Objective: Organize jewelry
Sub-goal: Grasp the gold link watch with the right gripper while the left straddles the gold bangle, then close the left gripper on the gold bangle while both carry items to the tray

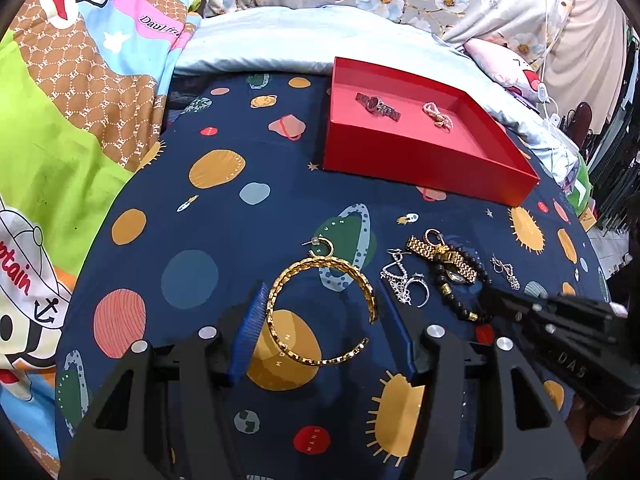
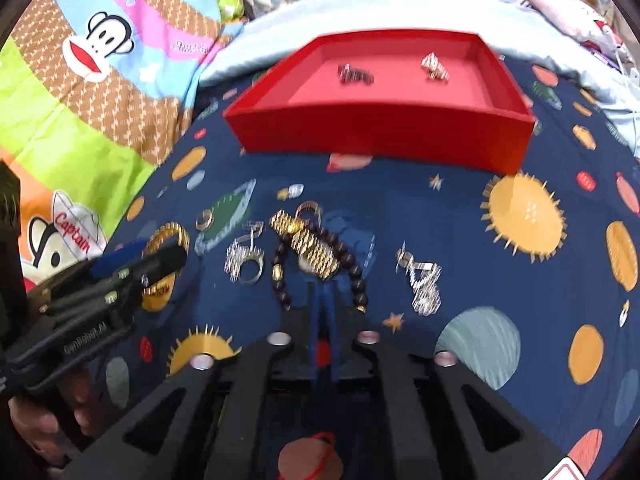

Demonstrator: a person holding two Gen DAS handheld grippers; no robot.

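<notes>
A red tray (image 1: 420,158) on the space-print sheet holds a dark watch (image 1: 378,106) and a pearl piece (image 1: 437,115). My left gripper (image 1: 320,300) is open, its blue fingers either side of a gold cuff bangle (image 1: 320,312) lying on the sheet. Beside it lie a gold hoop earring (image 1: 322,246), silver pieces (image 1: 404,280), a gold watch (image 1: 444,258) and a black bead bracelet (image 1: 464,280). My right gripper (image 2: 322,292) is shut, its tips at the bead bracelet (image 2: 356,268) and gold watch (image 2: 308,244); whether it grips anything is unclear. The tray shows there too (image 2: 380,136).
A silver earring (image 2: 422,280) lies right of the pile. A bright cartoon quilt (image 1: 60,140) rises on the left and a pale blue pillow (image 1: 280,44) behind the tray. The right gripper's body (image 1: 560,328) reaches in from the right in the left wrist view.
</notes>
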